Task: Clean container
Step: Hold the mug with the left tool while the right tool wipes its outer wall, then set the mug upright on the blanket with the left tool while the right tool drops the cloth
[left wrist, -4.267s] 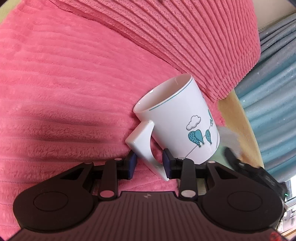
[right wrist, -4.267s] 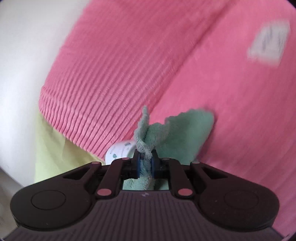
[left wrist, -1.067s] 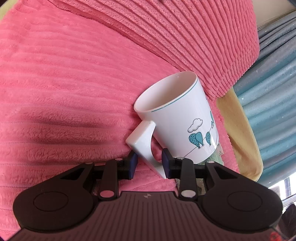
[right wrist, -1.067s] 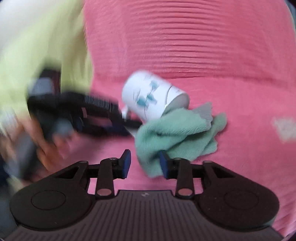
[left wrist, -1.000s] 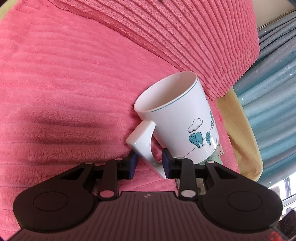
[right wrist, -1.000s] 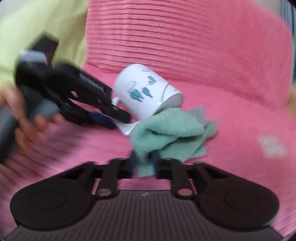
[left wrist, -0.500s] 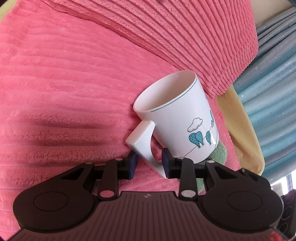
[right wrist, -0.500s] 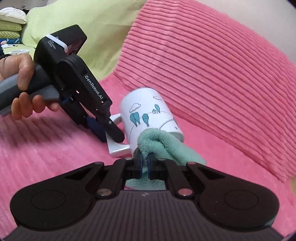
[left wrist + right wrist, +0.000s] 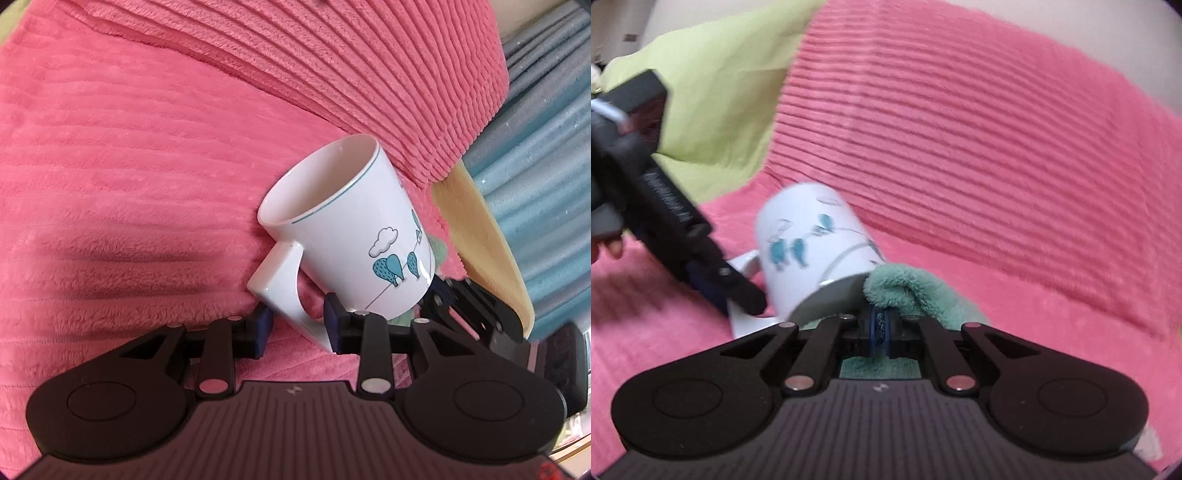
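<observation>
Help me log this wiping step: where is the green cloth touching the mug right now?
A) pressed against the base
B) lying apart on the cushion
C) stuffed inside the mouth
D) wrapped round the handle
A: the right wrist view shows the cloth, pinched in the right gripper, against the base of the mug.

Pink ribbed blanket (image 9: 147,155), lime pillow (image 9: 720,85), blue curtains (image 9: 546,155) beside it.
</observation>
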Tool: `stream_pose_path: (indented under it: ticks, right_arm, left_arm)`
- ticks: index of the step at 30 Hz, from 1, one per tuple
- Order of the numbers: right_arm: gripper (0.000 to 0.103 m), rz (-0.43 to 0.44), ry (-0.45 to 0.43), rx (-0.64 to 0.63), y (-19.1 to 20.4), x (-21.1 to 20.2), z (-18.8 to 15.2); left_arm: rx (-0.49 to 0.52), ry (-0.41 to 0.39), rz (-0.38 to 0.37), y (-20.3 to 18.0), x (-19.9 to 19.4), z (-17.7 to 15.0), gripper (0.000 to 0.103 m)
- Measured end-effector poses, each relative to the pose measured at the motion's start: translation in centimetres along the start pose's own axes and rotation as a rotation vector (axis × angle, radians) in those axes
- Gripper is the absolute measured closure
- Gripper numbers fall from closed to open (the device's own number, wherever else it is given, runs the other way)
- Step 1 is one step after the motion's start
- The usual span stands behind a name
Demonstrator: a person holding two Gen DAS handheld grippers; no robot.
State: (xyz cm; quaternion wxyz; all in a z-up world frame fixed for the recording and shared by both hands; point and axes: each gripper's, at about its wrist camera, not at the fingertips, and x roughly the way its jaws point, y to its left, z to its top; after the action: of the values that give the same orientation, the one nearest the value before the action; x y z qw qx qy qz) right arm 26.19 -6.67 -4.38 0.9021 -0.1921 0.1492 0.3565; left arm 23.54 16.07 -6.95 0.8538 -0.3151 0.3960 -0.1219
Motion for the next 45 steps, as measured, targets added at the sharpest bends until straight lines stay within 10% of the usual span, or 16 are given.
stream_pose_path:
  ticks: [7,14,26,32,45]
  right_arm:
    - [0.098,0.009,0.184,0.068,0.6,2.4,0.2]
    - [0.099,0.195,0.293,0.158,-0.9,-1.5,0.5]
    - [0.099,-0.105,0.014,0.403,-6.2,-9.7,0.6]
    - [0.099,-0.239,-0.185,0.447,-8.5,-15.0,1.0]
    - [0.099,-0.297,0.122,0.376,-8.3,-14.2,-1.1]
  left_arm:
    - [0.036,-0.004,0.019,-0.5,-0.2,-0.3,0.062]
    - [0.046,0.006,0.011,0.1,0.2,0.7,0.062]
    - [0.148,-0.027,0.082,-1.7,-0.2,0.1,0.062]
    - [0.414,-0.092,0.206,-5.4,-0.6,-1.7,0.062]
    - [0.980,-0.158,0.363,-11.4,0.2,-7.8,0.064]
